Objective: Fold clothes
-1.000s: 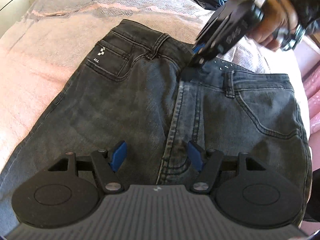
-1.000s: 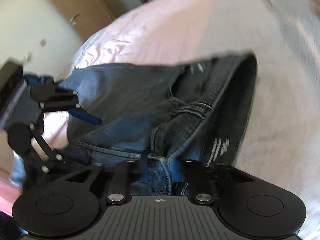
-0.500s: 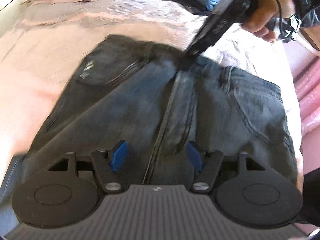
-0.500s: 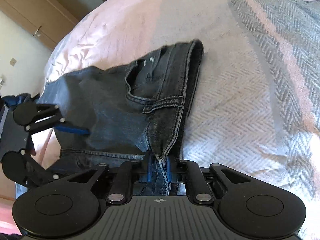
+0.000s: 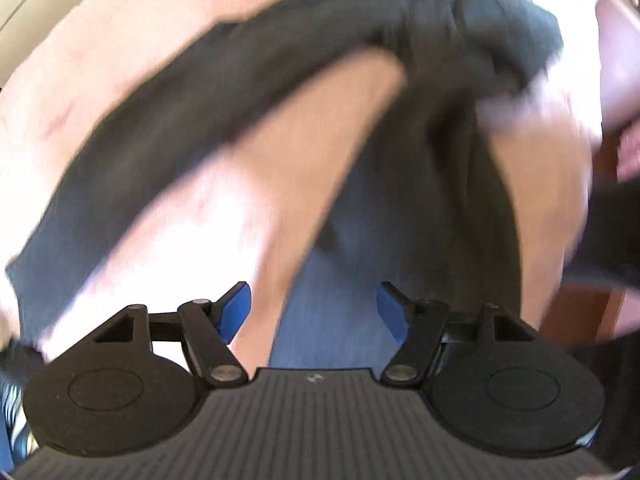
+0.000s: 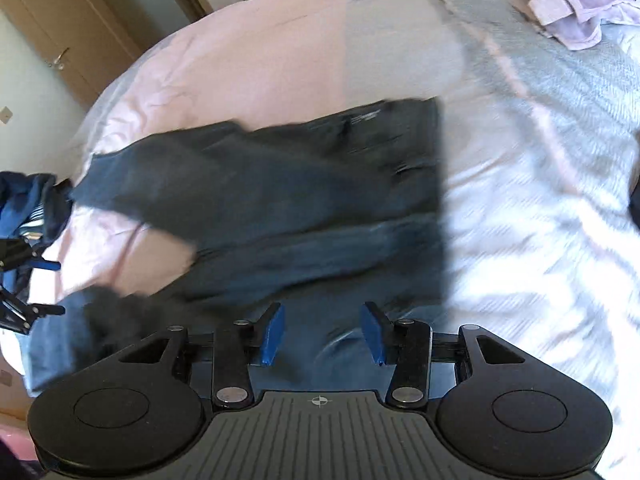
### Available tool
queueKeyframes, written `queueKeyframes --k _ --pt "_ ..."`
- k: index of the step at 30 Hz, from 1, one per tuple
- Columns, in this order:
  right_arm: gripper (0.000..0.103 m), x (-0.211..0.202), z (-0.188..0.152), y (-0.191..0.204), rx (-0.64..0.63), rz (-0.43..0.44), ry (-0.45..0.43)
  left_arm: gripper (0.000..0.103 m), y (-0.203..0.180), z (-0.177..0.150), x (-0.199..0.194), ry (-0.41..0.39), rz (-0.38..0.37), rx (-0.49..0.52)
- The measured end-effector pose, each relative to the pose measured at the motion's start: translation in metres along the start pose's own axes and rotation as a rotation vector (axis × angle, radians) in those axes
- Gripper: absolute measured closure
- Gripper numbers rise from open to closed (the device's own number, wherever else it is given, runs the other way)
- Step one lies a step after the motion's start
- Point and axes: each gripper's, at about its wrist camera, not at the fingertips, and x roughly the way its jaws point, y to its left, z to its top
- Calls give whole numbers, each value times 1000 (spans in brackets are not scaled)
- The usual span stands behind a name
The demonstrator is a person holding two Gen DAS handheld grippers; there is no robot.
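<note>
Both jaws stand apart and empty: the right gripper [image 6: 322, 334] has just been opening, nothing between. The jeans [image 6: 304, 208] lie spread on the bed [image 6: 520, 184]. Best to take one leg's hem next, squarely, left gripper [image 5: 314, 312] leading.

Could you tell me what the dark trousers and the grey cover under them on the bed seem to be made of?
The trousers look like washed black-grey denim: matte, heavy cloth with a paler, worn band across them. Motion blur hides the weave. The grey cover looks like a woven throw, perhaps cotton or wool: soft and matte, with a fine zigzag weave showing.
</note>
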Motion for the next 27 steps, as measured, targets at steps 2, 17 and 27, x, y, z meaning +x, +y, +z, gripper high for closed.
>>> queueKeyframes --k 2,17,27 --pt "57 2 -16 31 -18 -7 14 37 9 -38 -2 33 -1 15" --pt "36 91 -49 176 -709 -197 316 103 43 -160 18 129 -43 38" --pt "96 15 -16 184 -849 -303 146 101 81 -136 -151 -156 507 -35"
